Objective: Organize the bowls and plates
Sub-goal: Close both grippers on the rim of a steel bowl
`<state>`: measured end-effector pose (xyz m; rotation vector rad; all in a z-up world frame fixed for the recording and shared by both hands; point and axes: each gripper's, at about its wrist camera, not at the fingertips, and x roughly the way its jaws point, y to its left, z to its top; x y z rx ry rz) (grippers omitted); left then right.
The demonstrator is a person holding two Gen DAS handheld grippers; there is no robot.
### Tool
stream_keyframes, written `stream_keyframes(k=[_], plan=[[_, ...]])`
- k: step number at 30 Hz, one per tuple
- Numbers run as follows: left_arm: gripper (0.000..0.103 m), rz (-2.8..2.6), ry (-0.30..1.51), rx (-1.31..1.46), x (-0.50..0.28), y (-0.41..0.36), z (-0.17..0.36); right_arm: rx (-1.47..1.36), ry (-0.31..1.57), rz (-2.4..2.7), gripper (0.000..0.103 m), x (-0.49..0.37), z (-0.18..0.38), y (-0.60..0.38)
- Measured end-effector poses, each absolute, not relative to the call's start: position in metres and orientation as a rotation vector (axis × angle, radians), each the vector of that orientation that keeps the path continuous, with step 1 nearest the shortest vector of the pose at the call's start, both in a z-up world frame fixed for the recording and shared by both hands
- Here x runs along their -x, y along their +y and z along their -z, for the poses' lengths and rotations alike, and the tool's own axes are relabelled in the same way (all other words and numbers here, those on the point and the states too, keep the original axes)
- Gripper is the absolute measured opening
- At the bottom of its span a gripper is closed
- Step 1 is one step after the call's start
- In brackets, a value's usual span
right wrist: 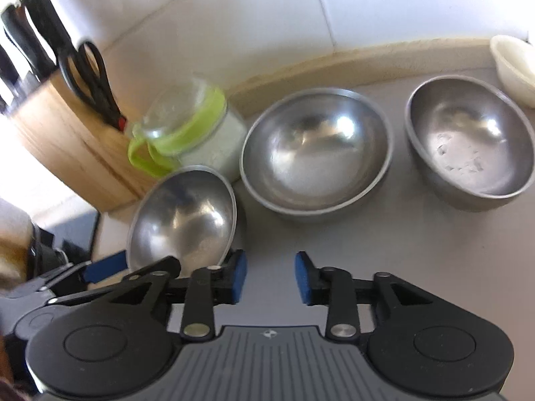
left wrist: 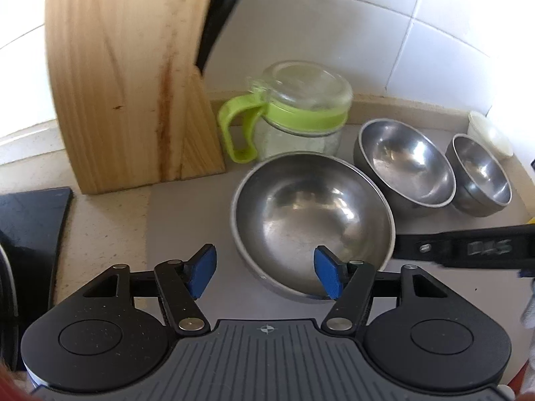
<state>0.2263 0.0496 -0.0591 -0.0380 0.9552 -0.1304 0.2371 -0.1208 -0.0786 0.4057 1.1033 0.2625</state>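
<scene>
While both jaws gape empty, three round shiny steel bowls sit beside a wooden knife block.

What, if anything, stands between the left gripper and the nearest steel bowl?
Nothing visible does. The open left gripper is at the near rim of the nearest bowl, one pad over it. The right gripper, also open, is beside the bowl, not between.

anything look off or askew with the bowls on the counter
Yes: the nearest steel bowl sits tipped on its side beside the green-lidded jar, while the other two steel bowls stand upright.
</scene>
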Motion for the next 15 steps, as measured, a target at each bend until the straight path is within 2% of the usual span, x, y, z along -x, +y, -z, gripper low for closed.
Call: stream_keyframes(k=[4,6,7,8,9,11,15], plan=[[0.073,0.13,0.939,0.068,-0.232,0.055,0.057,-0.429,1.047,-0.292,0.039,-0.239,0.066,-0.12],[0.067,0.12,0.941,0.054,-0.237,0.052,0.06,-0.383,1.056,-0.295,0.039,-0.248,0.068,-0.104],[0.059,0.12,0.948,0.047,-0.24,0.051,0.062,-0.366,1.075,-0.307,0.038,-0.253,0.073,-0.097],[0.048,0.126,0.963,0.046,-0.243,0.051,0.065,-0.37,1.092,-0.321,0.029,-0.258,0.079,-0.09],[0.043,0.135,0.982,0.056,-0.245,0.051,0.068,-0.366,1.108,-0.32,0.022,-0.26,0.085,-0.086],[0.038,0.134,1.002,0.074,-0.246,0.054,0.074,-0.355,1.114,-0.329,0.019,-0.262,0.092,-0.083],[0.038,0.157,1.014,0.077,-0.237,0.055,0.074,-0.345,1.132,-0.362,0.019,-0.252,0.089,-0.091]])
